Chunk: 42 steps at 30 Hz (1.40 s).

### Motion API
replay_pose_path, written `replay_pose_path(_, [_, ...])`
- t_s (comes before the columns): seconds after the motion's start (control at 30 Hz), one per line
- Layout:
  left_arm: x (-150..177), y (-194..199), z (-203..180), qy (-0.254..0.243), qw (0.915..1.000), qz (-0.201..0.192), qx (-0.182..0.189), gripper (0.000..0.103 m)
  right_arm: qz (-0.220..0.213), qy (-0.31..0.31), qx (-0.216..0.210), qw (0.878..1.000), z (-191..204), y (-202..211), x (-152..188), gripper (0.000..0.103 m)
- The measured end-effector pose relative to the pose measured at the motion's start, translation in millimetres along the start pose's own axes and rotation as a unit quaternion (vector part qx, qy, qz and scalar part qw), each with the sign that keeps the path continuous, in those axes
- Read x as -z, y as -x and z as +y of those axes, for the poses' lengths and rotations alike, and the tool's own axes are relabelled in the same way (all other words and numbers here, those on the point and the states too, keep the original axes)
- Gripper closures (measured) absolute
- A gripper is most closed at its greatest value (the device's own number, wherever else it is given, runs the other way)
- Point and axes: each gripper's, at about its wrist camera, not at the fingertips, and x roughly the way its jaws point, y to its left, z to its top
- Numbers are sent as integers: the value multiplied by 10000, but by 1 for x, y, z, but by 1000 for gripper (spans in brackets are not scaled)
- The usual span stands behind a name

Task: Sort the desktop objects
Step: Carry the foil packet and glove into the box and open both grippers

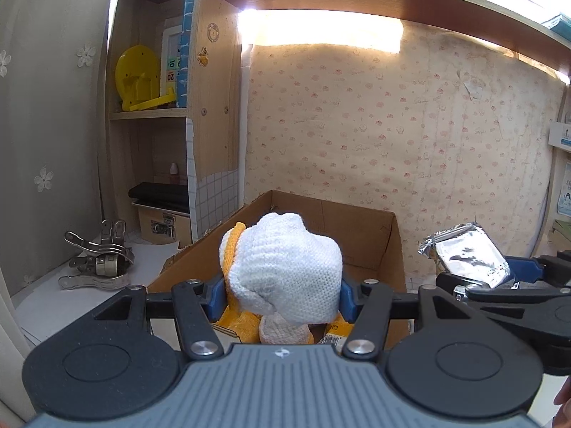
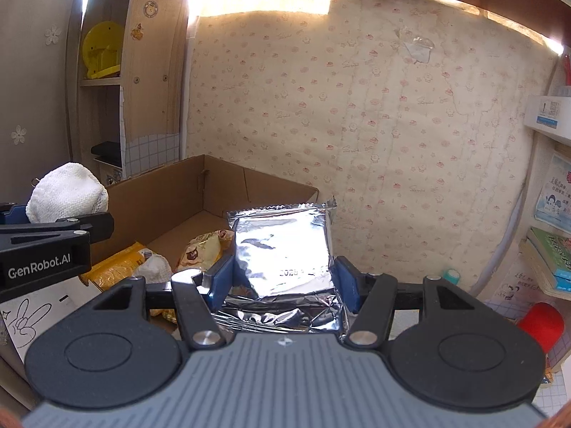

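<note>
While both hands are raised over the box, we note what each view gives us.
Left gripper (image 1: pixel 283 294): we see its blue pads clenched on a white knitted bundle (image 1: pixel 285 267) with an orange-yellow edge, pressed from both sides and lifted clear.
Right gripper (image 2: pixel 282 280): we see it grasping a silver foil packet (image 2: pixel 282 249), one pad against each side, the packet standing up between them with its crimped top edge uppermost.
Cardboard box (image 1: pixel 360 228): open-topped, standing on the white tabletop (image 1: pixel 107 285) against the patterned wallpaper; the bundle hangs in front of and above its near rim.
Box contents: in the right wrist view we make out a yellow snack bag (image 2: pixel 117 267), a pale printed packet (image 2: pixel 203 249) and a bit of white knit lying inside.
Grippers together: side by side and near each other, the left one's black arm showing at the left edge of the right wrist view, the foil packet showing at the right of the left wrist view.
Tabletop, left side: a heap of metal clips (image 1: pixel 100 260) lies near the curtain.
Shelf: a yellow plastic disc (image 1: pixel 137 78) stands upright in the wooden unit above.
</note>
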Motion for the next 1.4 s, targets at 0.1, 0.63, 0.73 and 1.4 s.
replay_pose_path(0.1, [-1,-4,8,-65,10000,-14,1,43,-21,66,-82,9999,10,-6,-5,44])
replay_pose_path(0.63, [0,-31,30,-101,9998,123,131,43,105,201,-466,9987,34,-48,-20,44])
replay_pose_path(0.73, [0,-38,31,-102,9997,174,154,43,154,215,-514,9983,37,-57,-22,44])
replay_pose_path(1.4, [3,-61,12,-470,9980,352,241,43,378,266,-506,9977,28,-105,-37,44])
